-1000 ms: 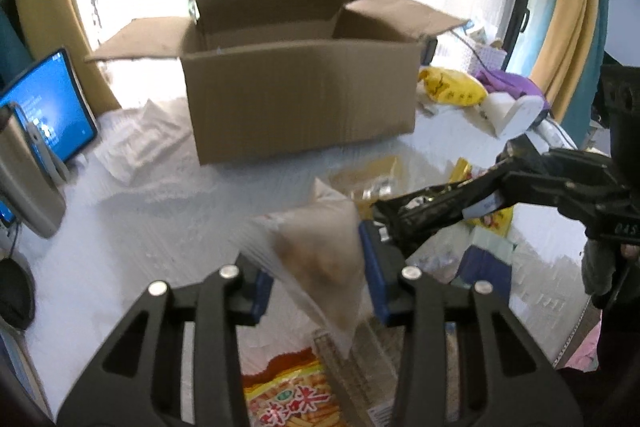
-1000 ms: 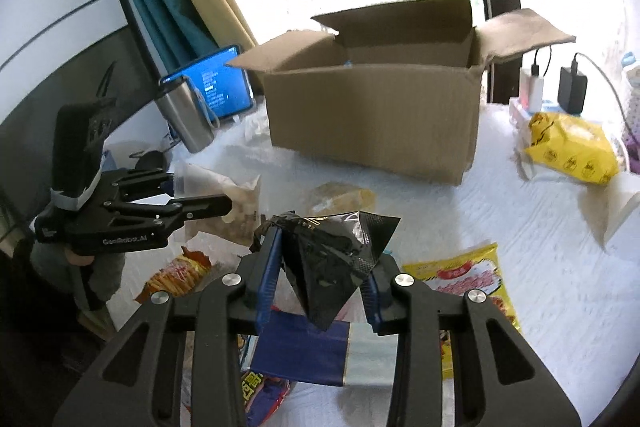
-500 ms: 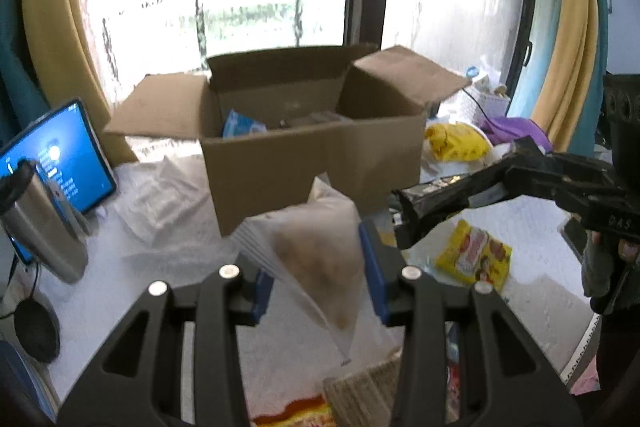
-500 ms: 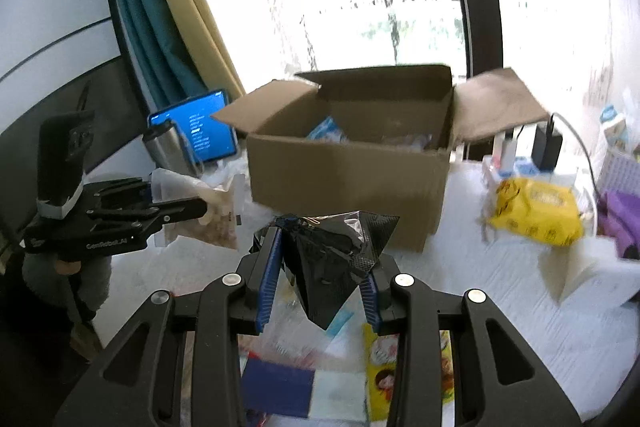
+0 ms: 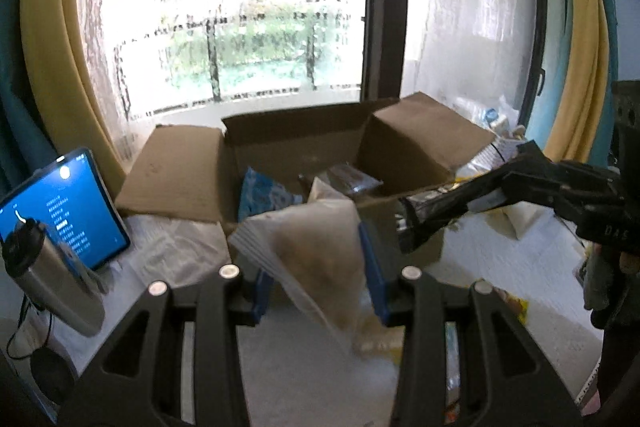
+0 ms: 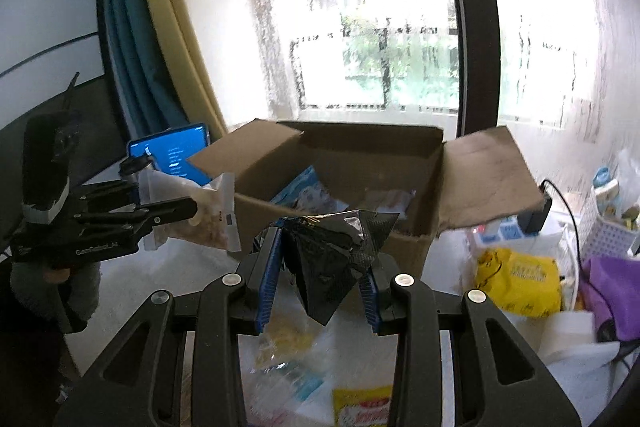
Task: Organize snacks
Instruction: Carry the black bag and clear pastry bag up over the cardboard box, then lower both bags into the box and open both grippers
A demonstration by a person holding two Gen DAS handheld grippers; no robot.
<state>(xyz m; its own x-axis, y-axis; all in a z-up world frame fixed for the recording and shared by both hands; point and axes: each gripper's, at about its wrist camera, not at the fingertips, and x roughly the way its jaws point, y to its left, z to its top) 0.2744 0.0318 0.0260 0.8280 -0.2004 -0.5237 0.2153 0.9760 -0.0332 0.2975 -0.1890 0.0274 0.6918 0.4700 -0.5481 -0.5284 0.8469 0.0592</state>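
**Snack packets held above the bench, in front of the open box**

Left wrist view: left gripper (image 5: 316, 267), fingers clamped on a clear snack bag (image 5: 320, 251) with brown contents. Beyond it, the cardboard box (image 5: 304, 155) stands open with a blue packet (image 5: 260, 193) inside. At right, the right gripper (image 5: 416, 223) carries a black foil packet (image 5: 432, 211). A tablet (image 5: 64, 207) and steel tumbler (image 5: 48, 275) stand at left.

Right wrist view: fingers (image 6: 269, 267) clamped on the black foil packet; yellow pack (image 6: 520, 281) on the bench (image 6: 452, 359) at right.
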